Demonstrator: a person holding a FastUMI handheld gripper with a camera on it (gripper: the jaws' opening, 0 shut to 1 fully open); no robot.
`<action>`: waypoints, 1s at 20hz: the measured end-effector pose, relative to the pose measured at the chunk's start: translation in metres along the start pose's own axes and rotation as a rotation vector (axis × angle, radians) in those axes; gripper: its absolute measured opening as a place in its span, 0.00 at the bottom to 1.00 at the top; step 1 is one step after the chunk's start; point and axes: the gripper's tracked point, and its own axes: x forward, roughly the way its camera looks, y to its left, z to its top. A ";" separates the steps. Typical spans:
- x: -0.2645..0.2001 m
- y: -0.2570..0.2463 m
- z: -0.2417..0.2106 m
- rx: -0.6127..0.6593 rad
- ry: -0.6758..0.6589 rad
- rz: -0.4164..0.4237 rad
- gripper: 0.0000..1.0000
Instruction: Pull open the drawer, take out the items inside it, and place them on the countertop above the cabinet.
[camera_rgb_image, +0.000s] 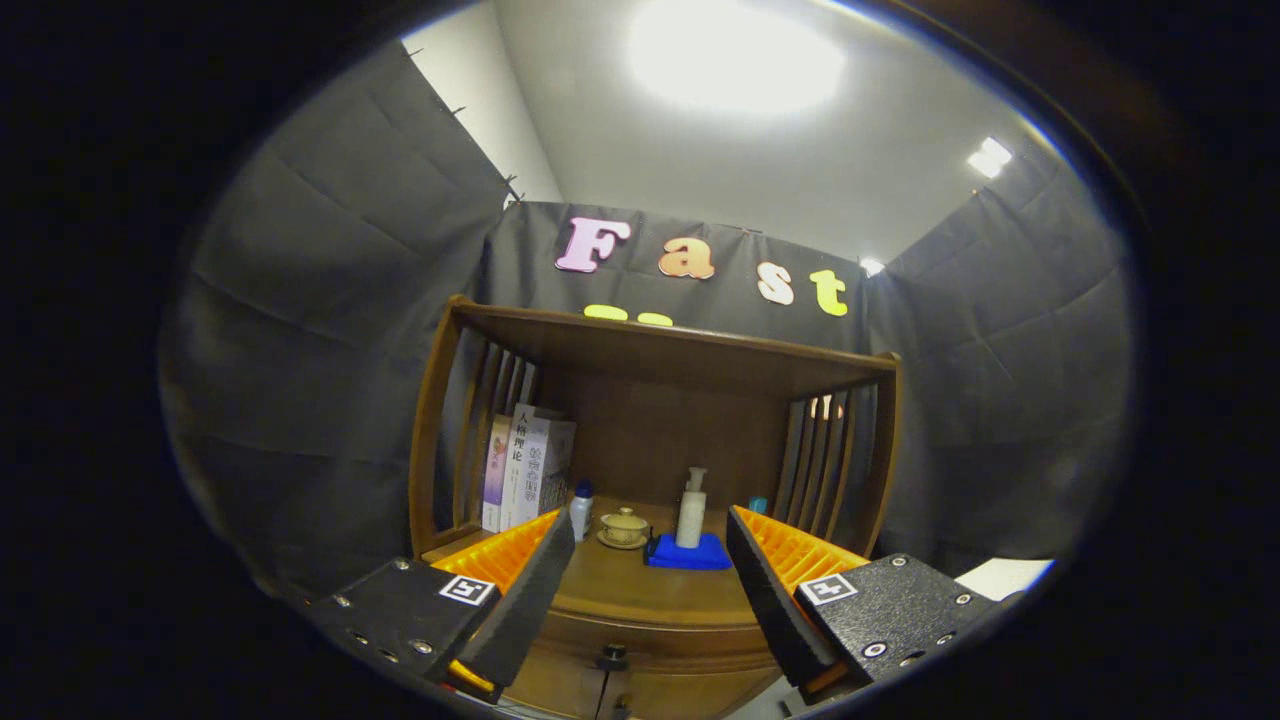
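A wooden cabinet stands ahead, with a curved countertop (640, 590) and a shelf roof above it. Its drawer front (650, 690) lies below the countertop edge, closed, with a small dark knob (612, 657) low between my fingers. My gripper (650, 545) is open, with nothing between the fingers, held a short way in front of the cabinet and above the knob. What lies in the drawer is hidden.
On the countertop stand a white pump bottle (691, 510) on a blue block (688, 553), a small lidded cup on a saucer (623, 527), a small bottle with a blue cap (581, 508) and several books (525, 465) at the left. Slatted side rails (830, 450) flank the countertop.
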 end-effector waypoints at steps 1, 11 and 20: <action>0.003 -0.002 -0.009 0.017 0.020 -0.002 0.95; 0.035 0.017 -0.148 0.187 0.240 0.059 0.95; 0.026 0.032 -0.232 0.139 0.346 -0.006 0.95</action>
